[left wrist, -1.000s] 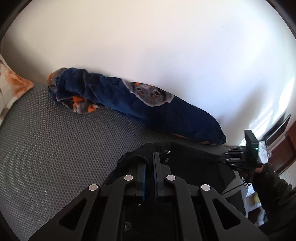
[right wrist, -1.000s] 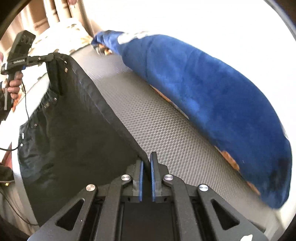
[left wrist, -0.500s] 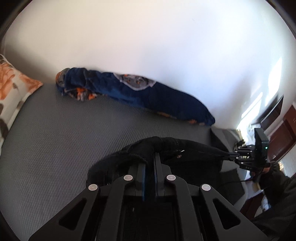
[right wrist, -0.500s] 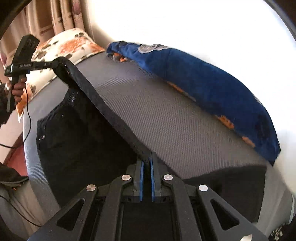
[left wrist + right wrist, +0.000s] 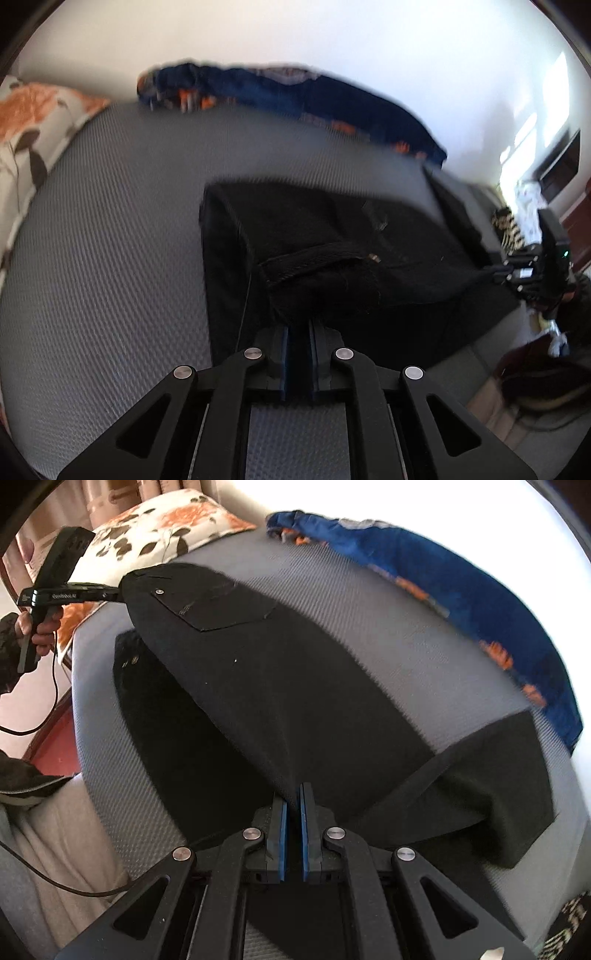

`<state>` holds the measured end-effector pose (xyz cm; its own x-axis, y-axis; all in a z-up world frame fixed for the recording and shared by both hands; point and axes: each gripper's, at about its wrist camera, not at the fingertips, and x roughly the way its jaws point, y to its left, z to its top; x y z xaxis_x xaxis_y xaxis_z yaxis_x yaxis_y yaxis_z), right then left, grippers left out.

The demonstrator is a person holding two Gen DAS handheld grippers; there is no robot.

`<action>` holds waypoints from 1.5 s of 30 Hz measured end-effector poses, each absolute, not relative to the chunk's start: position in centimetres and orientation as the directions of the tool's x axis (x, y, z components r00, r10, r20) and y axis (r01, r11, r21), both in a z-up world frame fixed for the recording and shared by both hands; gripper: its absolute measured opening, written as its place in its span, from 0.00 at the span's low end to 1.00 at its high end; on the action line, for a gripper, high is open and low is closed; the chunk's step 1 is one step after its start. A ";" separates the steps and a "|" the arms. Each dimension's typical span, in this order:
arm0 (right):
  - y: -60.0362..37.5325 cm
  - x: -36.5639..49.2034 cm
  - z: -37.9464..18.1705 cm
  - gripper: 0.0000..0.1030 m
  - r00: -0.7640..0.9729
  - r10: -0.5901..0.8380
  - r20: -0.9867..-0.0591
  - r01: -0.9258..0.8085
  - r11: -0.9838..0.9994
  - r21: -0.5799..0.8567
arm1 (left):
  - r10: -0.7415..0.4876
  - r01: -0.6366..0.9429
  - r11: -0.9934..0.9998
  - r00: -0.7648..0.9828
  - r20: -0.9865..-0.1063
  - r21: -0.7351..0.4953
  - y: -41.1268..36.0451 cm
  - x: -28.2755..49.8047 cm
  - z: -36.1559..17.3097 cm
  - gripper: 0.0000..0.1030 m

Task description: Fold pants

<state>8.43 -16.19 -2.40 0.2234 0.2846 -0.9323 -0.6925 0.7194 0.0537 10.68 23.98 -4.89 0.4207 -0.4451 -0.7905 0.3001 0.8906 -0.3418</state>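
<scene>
The black pants [image 5: 266,686] are stretched between my two grippers above the grey bed [image 5: 369,602]. My left gripper [image 5: 298,325] is shut on the waistband corner [image 5: 321,273]; it also shows in the right wrist view [image 5: 120,592]. My right gripper [image 5: 293,794] is shut on the fabric edge; it also shows in the left wrist view [image 5: 495,273]. The held layer hangs over a lower layer of the pants [image 5: 177,738] that lies on the bed. A back pocket [image 5: 218,605] faces up.
A rolled blue patterned blanket [image 5: 461,594] lies along the white wall at the far edge of the bed. A floral pillow [image 5: 159,528] sits at the head end. The bed edge [image 5: 96,760] drops off at the near side.
Both grippers have pulled back toward the near side of the bed and lowered, carrying the pants' upper layer over the lower one. The blanket now looks farther away.
</scene>
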 end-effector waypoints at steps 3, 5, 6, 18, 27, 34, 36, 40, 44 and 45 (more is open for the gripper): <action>-16.0 7.0 -3.5 0.05 0.207 0.269 -0.940 -0.701 0.712 0.049 | -0.406 0.328 0.899 0.375 -0.833 -0.290 23.3 9.4 -6.9 0.10; -16.0 6.1 -4.1 0.05 0.186 0.265 -0.946 -0.703 0.709 0.060 | -0.395 0.339 0.900 0.370 -0.841 -0.274 23.2 9.2 -7.4 0.10; -16.0 5.9 -4.3 0.05 0.183 0.265 -0.947 -0.703 0.708 0.062 | -0.397 0.347 0.898 0.375 -0.838 -0.270 23.3 9.0 -7.3 0.10; -15.1 4.1 -6.9 0.08 0.131 0.260 -0.957 -0.679 0.726 0.104 | -0.328 0.395 0.900 0.337 -0.882 -0.184 23.4 7.1 -7.9 0.16; -15.0 4.0 -7.1 0.11 0.148 0.265 -0.953 -0.662 0.742 0.104 | -0.400 0.337 0.895 0.315 -0.860 -0.293 25.2 4.0 -6.4 0.33; -15.2 3.8 -7.2 0.11 0.169 0.280 -0.945 -0.651 0.752 0.107 | -0.544 0.112 0.833 0.342 -0.766 -0.542 25.1 5.4 -6.9 0.33; -15.2 3.7 -7.1 0.11 0.172 0.284 -0.943 -0.653 0.750 0.107 | -0.549 0.031 0.819 0.331 -0.767 -0.573 25.1 6.1 -7.6 0.33; -15.5 3.7 -7.2 0.11 0.176 0.294 -0.939 -0.648 0.753 0.114 | -0.565 -0.094 0.771 0.352 -0.746 -0.629 25.9 6.6 -8.7 0.33; -15.8 3.7 -7.2 0.11 0.183 0.304 -0.935 -0.644 0.756 0.119 | -0.574 -0.173 0.725 0.383 -0.723 -0.667 27.4 6.7 -9.3 0.33; -15.8 3.6 -7.2 0.11 0.185 0.304 -0.934 -0.644 0.756 0.119 | -0.559 -0.180 0.733 0.389 -0.732 -0.656 27.5 6.7 -9.2 0.27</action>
<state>3.63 -15.81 -7.19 0.1847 0.3044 -0.9345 -0.6435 0.7561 0.1191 6.74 27.46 -9.20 0.3889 -0.5595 -0.7319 -0.1802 0.7329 -0.6560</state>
